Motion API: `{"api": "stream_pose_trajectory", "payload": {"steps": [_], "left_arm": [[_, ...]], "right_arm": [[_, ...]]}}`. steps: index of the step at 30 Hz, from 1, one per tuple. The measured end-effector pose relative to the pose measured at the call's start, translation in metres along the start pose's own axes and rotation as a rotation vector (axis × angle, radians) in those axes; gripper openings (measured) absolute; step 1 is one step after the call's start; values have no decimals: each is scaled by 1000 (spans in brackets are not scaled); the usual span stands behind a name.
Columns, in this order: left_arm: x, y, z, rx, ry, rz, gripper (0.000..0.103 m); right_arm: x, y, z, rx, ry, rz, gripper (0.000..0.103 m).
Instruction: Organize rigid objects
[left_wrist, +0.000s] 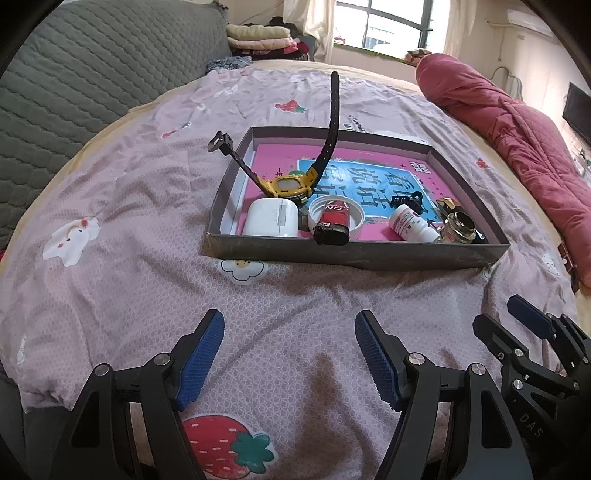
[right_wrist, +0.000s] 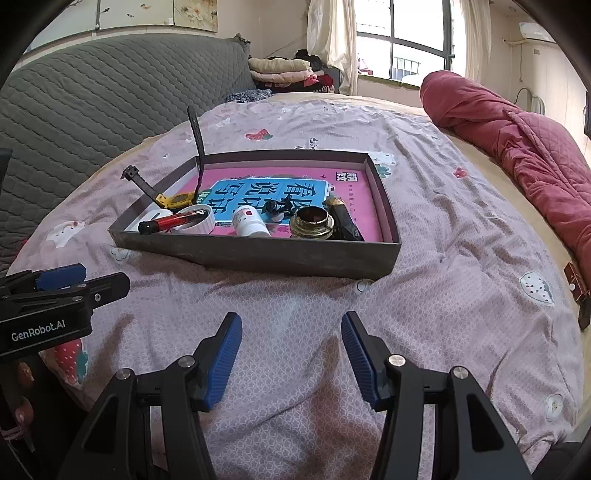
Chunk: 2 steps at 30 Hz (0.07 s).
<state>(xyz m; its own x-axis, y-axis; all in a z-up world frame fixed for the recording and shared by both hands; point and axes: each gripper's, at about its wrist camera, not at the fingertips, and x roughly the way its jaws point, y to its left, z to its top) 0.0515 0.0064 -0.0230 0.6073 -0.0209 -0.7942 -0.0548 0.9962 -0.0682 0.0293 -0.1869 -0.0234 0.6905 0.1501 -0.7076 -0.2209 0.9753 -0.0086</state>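
A shallow grey box (left_wrist: 354, 253) (right_wrist: 258, 254) with a pink printed bottom lies on the bed. In it are a yellow watch (left_wrist: 290, 184) (right_wrist: 177, 199) with black straps, a white case (left_wrist: 271, 218), a red lighter (left_wrist: 332, 223) (right_wrist: 171, 221) across a white lid (left_wrist: 356, 218), a white pill bottle (left_wrist: 412, 223) (right_wrist: 251, 221), a glass jar (left_wrist: 458, 227) (right_wrist: 312, 223) and a dark faceted object (right_wrist: 345, 221). My left gripper (left_wrist: 290, 354) and right gripper (right_wrist: 291, 356) are open and empty over the sheet in front of the box.
A pink patterned sheet (left_wrist: 129, 229) covers the bed. A grey quilted headboard (left_wrist: 92, 74) is at the left, a rolled red quilt (left_wrist: 517, 129) at the right. Folded clothes (right_wrist: 284, 72) are stacked by the window. The other gripper shows at each view's edge (left_wrist: 532, 332) (right_wrist: 55, 288).
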Motion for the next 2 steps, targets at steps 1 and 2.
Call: {"api": "stream_pose_trajectory", "payload": {"steps": [1,2], "left_arm": [[0,0,0,2,-3,-5,75],[0,0,1,2,-6,-3,75]], "right_arm": [[0,0,0,-1,2,-1,56],[0,-1,1,0,1,-5,56]]}}
